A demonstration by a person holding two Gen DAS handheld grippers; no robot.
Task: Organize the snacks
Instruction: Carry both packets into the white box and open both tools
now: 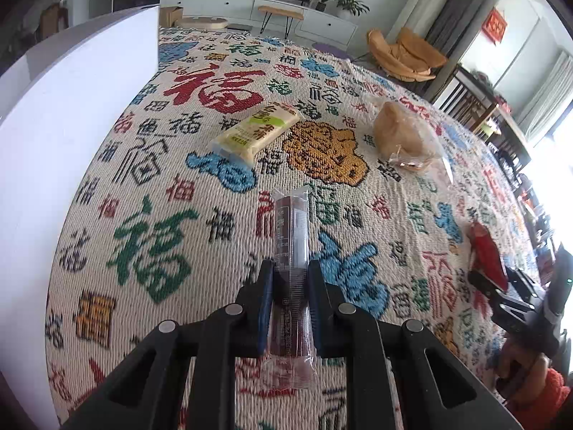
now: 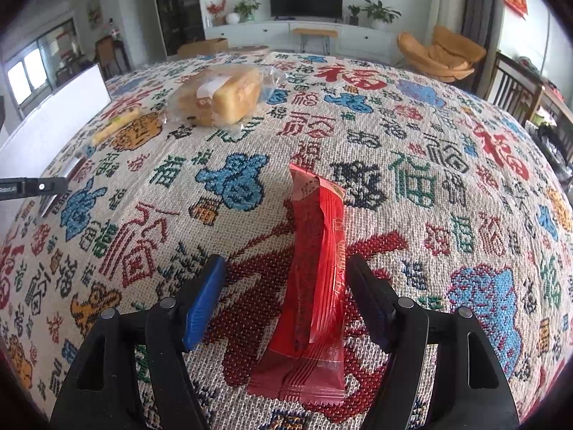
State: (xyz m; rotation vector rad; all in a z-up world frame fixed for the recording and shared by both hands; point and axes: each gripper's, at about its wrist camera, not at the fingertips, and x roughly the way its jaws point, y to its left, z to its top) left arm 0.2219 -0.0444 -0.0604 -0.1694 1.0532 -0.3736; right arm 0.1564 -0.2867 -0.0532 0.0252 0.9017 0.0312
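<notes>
My left gripper [image 1: 290,268] is shut on a dark maroon snack bar in clear wrap [image 1: 290,236], which sticks forward over the patterned cloth. My right gripper [image 2: 286,265] is open, its jaws either side of a red snack packet [image 2: 315,276] that lies on the cloth; the packet touches or nearly touches the right jaw. The red packet [image 1: 489,254] and right gripper also show at the right of the left wrist view. A pale yellow-green snack bar [image 1: 256,132] and a clear bag of bread [image 1: 404,136] lie farther out; the bread [image 2: 222,93] shows far left in the right wrist view.
A white box wall [image 1: 71,143] stands along the left; it shows in the right wrist view [image 2: 53,129] too. The cloth [image 2: 429,179] with woven characters covers the table. A TV cabinet, plants and an orange chair stand beyond the far edge.
</notes>
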